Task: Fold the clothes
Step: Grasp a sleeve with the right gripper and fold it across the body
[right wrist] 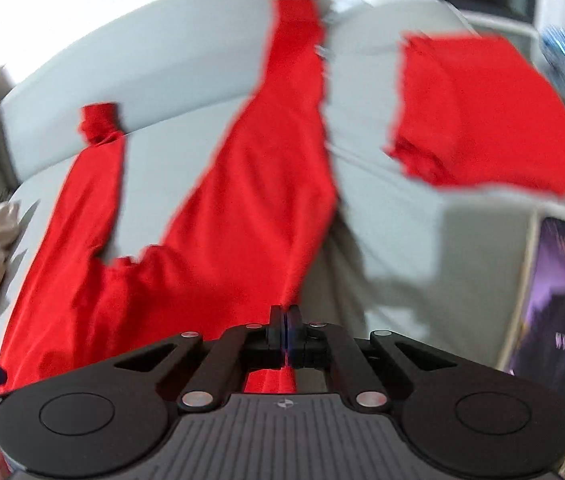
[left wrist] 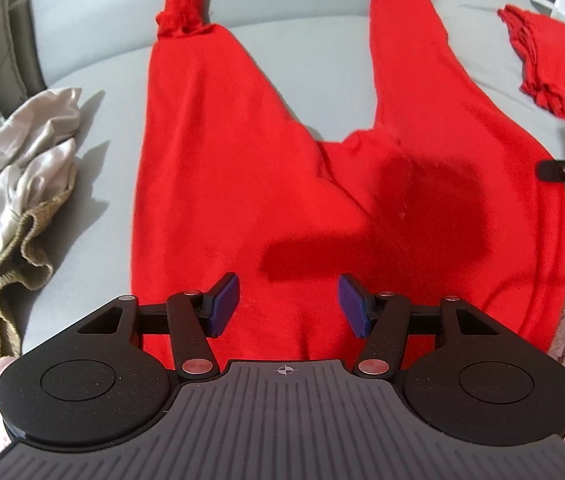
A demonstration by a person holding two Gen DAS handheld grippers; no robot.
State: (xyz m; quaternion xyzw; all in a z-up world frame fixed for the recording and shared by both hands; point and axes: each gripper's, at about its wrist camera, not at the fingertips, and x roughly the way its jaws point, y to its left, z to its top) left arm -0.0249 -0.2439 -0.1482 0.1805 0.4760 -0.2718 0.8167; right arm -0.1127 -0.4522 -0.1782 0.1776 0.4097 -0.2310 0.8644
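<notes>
On grey sofa [left wrist: 302, 60], soft red trousers [left wrist: 222, 168]

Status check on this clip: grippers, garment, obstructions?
Left gripper open above red knit trousers. Right gripper shut on their edge. Crumpled beige garment beside them, folded red cloth apart; neither in the way.

Two wrist cameras look steeply down at close range, sharing red trousers [left wrist: 242, 160] spread on a grey sofa [left wrist: 94, 52].

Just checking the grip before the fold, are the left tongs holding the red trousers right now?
No, the left tongs stand open above the red trousers, with nothing pressed between their blue pads.
</notes>
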